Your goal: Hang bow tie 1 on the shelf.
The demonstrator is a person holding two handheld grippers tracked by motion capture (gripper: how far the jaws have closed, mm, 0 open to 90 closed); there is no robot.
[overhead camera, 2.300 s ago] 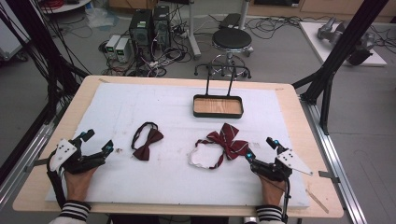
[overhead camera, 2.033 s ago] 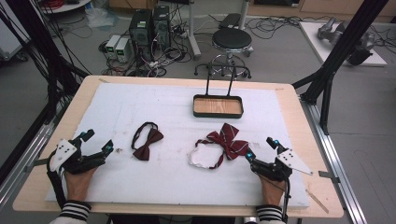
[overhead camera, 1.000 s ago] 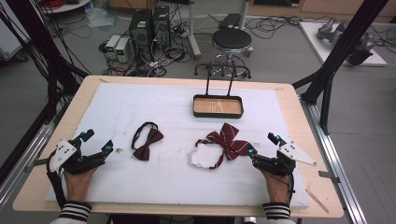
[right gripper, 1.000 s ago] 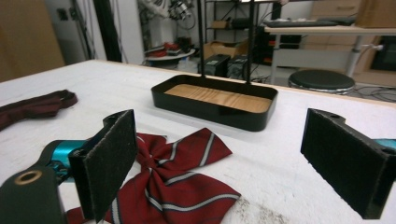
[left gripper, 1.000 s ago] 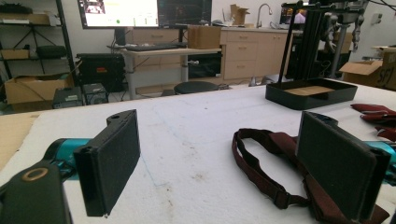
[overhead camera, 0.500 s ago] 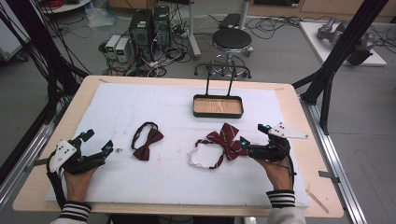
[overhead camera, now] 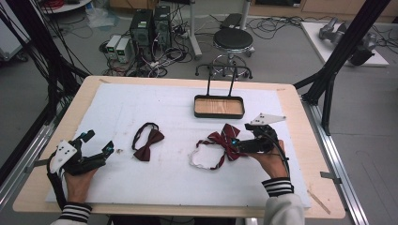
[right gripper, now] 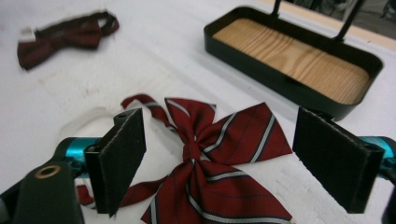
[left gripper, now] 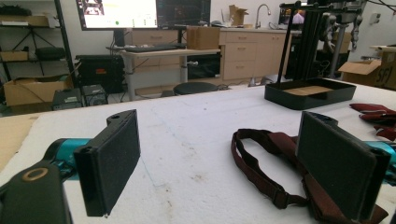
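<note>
Step in hand, as judged: approach to grasp. The right gripper (overhead camera: 236,145) is positioned over the striped bow tie (overhead camera: 226,139), which lies flat on the white mat (overhead camera: 178,183) at centre-right, near of the black tray (overhead camera: 219,107). In the right gripper view the two black jaws stand wide apart on either side of the bow's knot (right gripper: 192,140), with neither pad pressing the cloth. The jaws have just been closing slightly, with the bow between them but not gripped. The tie's pale neck band (overhead camera: 199,159) loops out to the left of the bow.

The left gripper (overhead camera: 96,145) rests at the near left corner of the mat, jaws wide open and holding nothing. The plain dark bow tie (overhead camera: 146,144) lies just to its right, untouched; its strap (left gripper: 254,163) shows between the jaws in the left gripper view.

Next move, as judged: lower the right gripper until both pads bracket the knot, then close fully. The fabric is thin and limp, so grip at the thick centre rather than a wing. The wood-lined tray is the probable destination.
</note>
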